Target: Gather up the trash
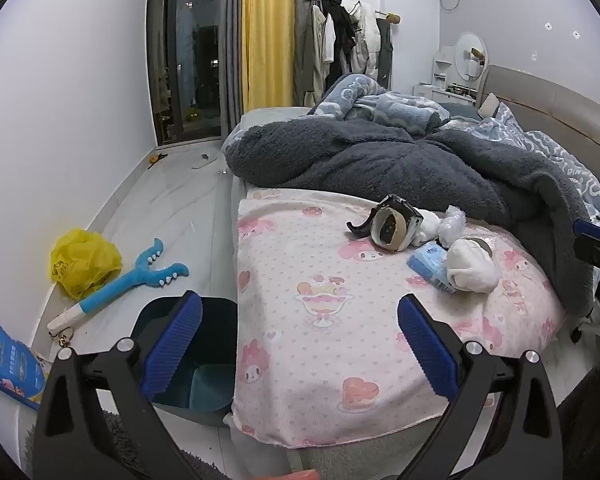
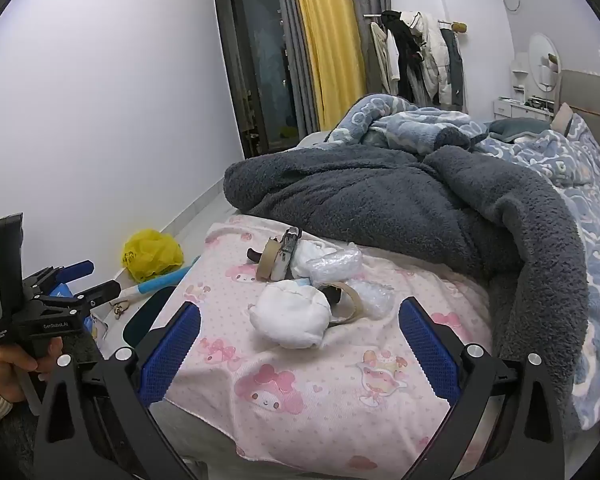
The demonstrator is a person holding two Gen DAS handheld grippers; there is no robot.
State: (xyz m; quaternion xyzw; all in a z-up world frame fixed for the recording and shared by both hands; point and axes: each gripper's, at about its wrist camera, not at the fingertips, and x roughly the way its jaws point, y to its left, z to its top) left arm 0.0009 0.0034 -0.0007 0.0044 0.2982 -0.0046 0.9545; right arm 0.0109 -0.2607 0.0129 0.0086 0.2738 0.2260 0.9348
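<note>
Trash [image 2: 288,318]: a small cluster lies on the pink printed blanket [image 2: 320,392] at the foot of the bed, just in front of the dark grey fleece [image 2: 380,200]. Nothing is picked up yet.

Grippers: left gripper [image 1: 300,340] spread wide, holding nothing, hovering over the blanket's near edge. Right gripper [image 2: 300,348] likewise spread and empty, aimed at the cluster.

Risks, as judged from here:
- Pieces lie touching or overlapping; a pinch on one may drag a neighbour off the bed.
- Blanket is soft and loose; low fingers could catch fabric along with the item.
- Bubble wrap [image 2: 336,260] is slippery and springy, so it may squirt out of the pads.
- Dark bin [image 1: 188,360] stands on the floor tight against the bed's left side; a release too early would land on the blanket or floor.

Appearance: white crumpled wad [image 1: 472,268] nearest; tape dispenser with cardboard core [image 1: 392,228] behind it; clear bubble wrap; a small blue packet [image 1: 430,264]; a loose tan tape ring [image 2: 348,304].
</note>
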